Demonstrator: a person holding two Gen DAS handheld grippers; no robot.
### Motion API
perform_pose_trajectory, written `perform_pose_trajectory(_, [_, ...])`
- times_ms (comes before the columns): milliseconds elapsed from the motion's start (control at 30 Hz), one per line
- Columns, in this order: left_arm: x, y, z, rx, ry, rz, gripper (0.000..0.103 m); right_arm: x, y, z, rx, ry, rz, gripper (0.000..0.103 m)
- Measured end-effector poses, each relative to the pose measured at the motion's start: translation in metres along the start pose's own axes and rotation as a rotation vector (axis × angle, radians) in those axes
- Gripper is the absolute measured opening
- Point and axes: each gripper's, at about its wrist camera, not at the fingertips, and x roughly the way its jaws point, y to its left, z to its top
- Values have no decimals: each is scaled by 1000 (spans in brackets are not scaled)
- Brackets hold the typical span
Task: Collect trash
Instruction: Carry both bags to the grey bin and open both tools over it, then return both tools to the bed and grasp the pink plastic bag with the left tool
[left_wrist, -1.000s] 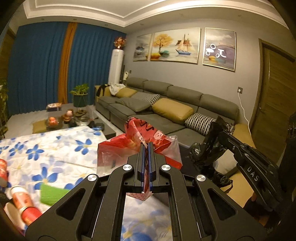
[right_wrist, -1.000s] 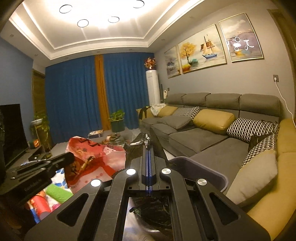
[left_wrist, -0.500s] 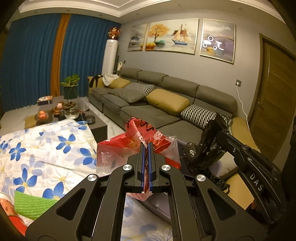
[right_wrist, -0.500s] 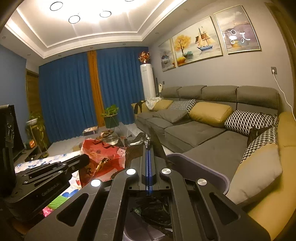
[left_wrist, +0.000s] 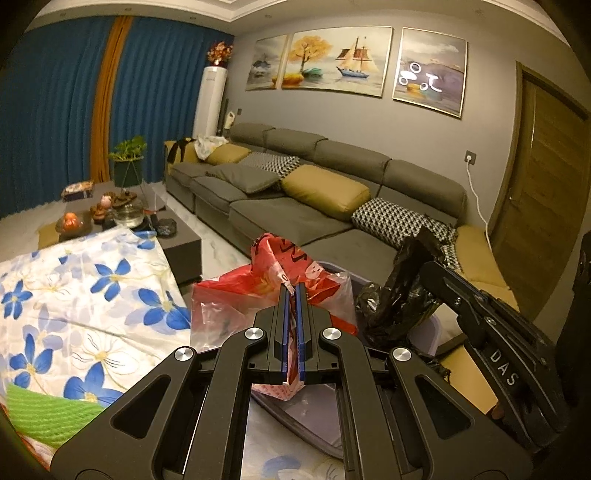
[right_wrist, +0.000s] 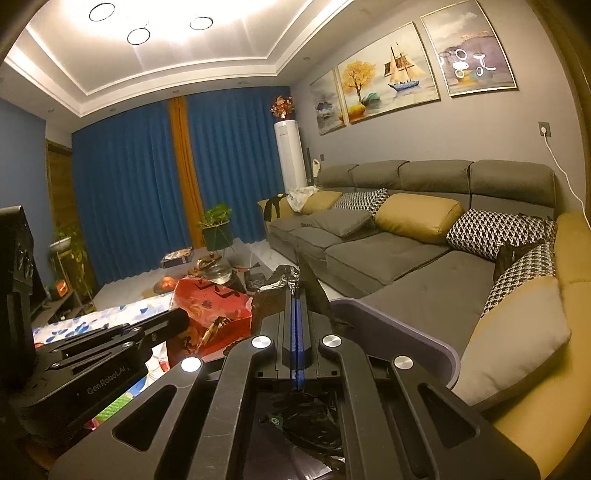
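My left gripper (left_wrist: 292, 291) is shut on a red and clear plastic bag (left_wrist: 236, 295), held above the near rim of a purple bin (left_wrist: 314, 424). The bag also shows in the right wrist view (right_wrist: 210, 306). My right gripper (right_wrist: 296, 291) is shut on the edge of a black trash bag (right_wrist: 277, 280) that lines the bin (right_wrist: 399, 328). In the left wrist view the right gripper (left_wrist: 424, 266) holds that black bag (left_wrist: 399, 295) up at the right of the red bag.
A table with a blue-flowered cloth (left_wrist: 92, 302) lies to the left, with a green item (left_wrist: 48, 413) on it. A grey sofa (left_wrist: 332, 221) with cushions runs along the wall. A low coffee table (left_wrist: 177, 240) with clutter stands beyond.
The left gripper has carried the red bag to the right, off the flowered table and over the bin. The right gripper keeps holding the black bag.
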Motion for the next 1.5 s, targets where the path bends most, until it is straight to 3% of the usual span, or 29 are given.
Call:
perform_pose_trajectory(133, [5,3,-1,-7,12,-43,9,1,-3,-1,8,1,11,3])
perform_pose_trajectory(167, [6,4,-1,-11,13,-49,22,1,-4,-1,11,1,7,5])
perform_pose_trajectory(200, [7,7,-1,-20,12,-45,43,1,-6,-1,15,2,8,11])
perform_pose_trajectory(233, [7,9,-2,-29,6,-42,55,1,-8,0,26,4,11,16])
perform_pose_trajectory(267, [5,11,-2,-39,-3,-36,68,1,-10,0,34,3,9,32])
perform_pose_trajectory(500, [-19,22,-5,-76,-58,65,88,-16,-7,1,37,-34,-10,54])
perform_pose_trajectory(667, [-57,25,-12,-61,-114,164,93,-44,9,-2,-3,-82,-39,75])
perform_pose_trajectory(767, [-87,32,-21,-58,-140,243,94,-62,19,-9,-20,-97,-44,80])
perform_pose_trajectory(1067, [-183,63,-59,-108,-185,423,95,-100,55,-34,-39,-94,-6,84])
perform_pose_trajectory(1500, [-310,120,-151,-106,-173,715,95,-138,141,-68,-138,-49,173,85])
